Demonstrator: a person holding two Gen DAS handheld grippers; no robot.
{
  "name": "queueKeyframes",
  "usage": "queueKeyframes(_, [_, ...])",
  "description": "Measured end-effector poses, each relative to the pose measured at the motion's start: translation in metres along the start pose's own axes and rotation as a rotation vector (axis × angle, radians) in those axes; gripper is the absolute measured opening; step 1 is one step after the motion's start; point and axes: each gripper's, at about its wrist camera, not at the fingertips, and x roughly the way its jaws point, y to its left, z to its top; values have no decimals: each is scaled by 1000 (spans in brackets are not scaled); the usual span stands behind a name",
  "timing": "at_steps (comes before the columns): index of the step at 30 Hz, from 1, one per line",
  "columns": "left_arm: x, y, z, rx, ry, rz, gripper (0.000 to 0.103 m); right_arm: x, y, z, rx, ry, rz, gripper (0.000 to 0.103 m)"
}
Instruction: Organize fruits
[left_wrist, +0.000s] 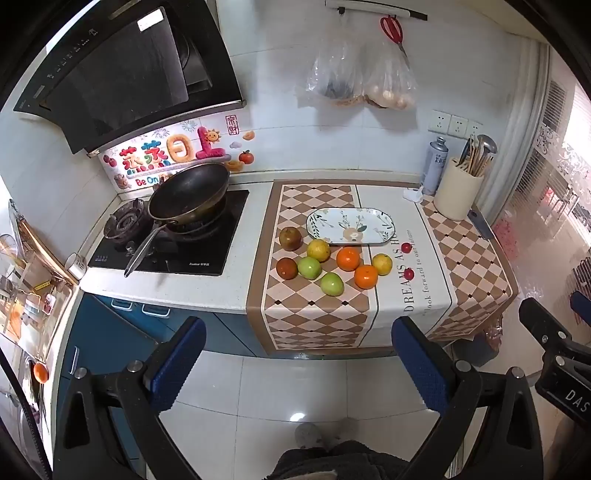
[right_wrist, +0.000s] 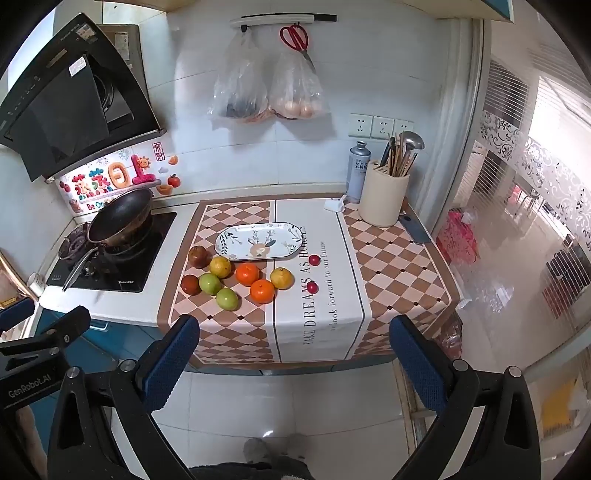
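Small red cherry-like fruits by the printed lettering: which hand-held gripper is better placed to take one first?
Right, probably. The two small red fruits lie right of the other fruit, nearer the open right hand-held gripper. The open left hand-held gripper faces the green and brown fruit side. Neither is near yet.

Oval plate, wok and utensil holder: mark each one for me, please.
Oval plate (right_wrist: 236, 242): right wrist view, bare patch left of its painted motif.
Wok (left_wrist: 190, 192): left wrist view, dark inner surface.
Utensil holder (right_wrist: 384, 197): right wrist view, cream outer wall.
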Motion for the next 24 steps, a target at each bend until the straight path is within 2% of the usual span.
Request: queueKeyframes(24, [-3, -3, 6, 0, -11, 2, 103, 8, -4, 3, 6, 10, 28, 103])
